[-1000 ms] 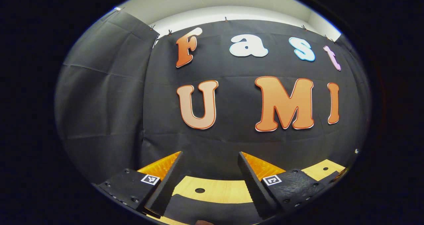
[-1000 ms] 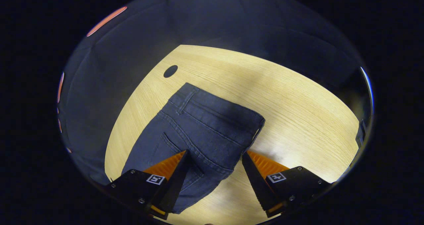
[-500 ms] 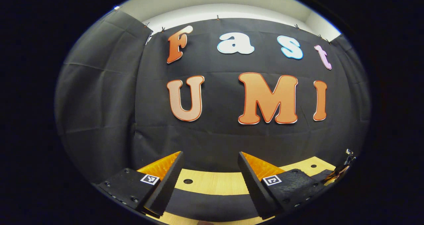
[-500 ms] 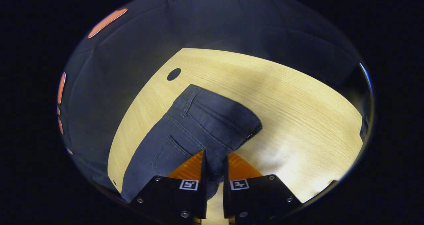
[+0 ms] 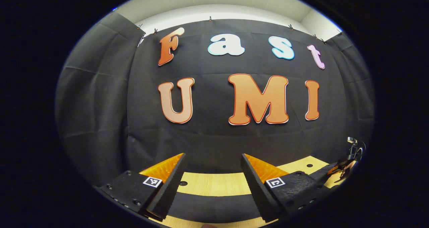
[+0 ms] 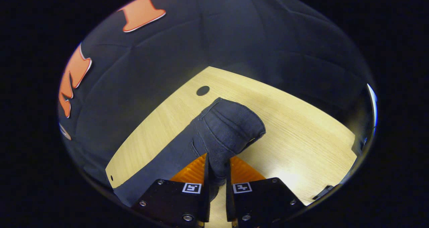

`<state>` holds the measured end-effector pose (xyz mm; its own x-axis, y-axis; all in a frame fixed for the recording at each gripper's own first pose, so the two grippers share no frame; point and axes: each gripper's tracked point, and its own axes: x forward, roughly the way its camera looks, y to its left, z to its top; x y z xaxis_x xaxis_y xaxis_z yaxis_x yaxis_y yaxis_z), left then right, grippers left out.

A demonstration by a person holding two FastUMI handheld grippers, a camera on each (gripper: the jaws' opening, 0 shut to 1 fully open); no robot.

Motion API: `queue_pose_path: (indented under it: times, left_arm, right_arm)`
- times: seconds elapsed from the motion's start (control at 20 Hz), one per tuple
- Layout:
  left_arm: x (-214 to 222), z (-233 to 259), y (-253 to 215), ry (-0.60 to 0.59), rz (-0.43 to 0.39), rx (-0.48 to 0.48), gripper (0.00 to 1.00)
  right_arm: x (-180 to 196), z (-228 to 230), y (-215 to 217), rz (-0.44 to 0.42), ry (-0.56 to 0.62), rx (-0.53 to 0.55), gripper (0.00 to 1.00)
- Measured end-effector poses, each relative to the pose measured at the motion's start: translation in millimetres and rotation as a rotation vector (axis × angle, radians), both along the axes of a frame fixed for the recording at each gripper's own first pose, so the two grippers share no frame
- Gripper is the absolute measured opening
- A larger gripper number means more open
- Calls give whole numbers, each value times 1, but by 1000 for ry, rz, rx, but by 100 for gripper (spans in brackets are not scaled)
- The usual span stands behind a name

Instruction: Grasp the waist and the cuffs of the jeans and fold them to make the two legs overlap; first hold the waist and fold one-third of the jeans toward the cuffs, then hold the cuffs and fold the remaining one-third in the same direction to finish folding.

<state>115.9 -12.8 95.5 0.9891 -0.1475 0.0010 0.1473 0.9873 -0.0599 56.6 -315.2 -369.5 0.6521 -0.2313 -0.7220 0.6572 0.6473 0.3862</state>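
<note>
1. The jeans are seen as dark, matt denim with stitched seams.
2. The table is finished in pale, smooth wood grain.
3. The wall is draped in matt, creased black cloth.

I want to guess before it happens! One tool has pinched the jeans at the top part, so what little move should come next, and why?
Probably the left tool should go down to the jeans. The right tool is shut on the waist, bunching it above the table, while the left one is open, holds nothing and points at the wall. Folding likely needs both ends held.
</note>
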Motion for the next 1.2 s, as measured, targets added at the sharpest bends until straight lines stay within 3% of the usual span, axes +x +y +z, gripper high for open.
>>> queue_pose_path:
  times: [0.5, 0.8, 1.2]
  left_arm:
    - [-14, -6, 14, -21, 11, 50, 96]
    - [-14, -21, 44, 17, 59, 46, 95]
    - [-13, -38, 85, 59, 130, 33, 96]
  right_arm:
    - [13, 11, -6, 233, -78, -300, 19]
    - [19, 16, -1, 343, -111, -328, 20]
    - [22, 13, 4, 556, -111, -353, 20]
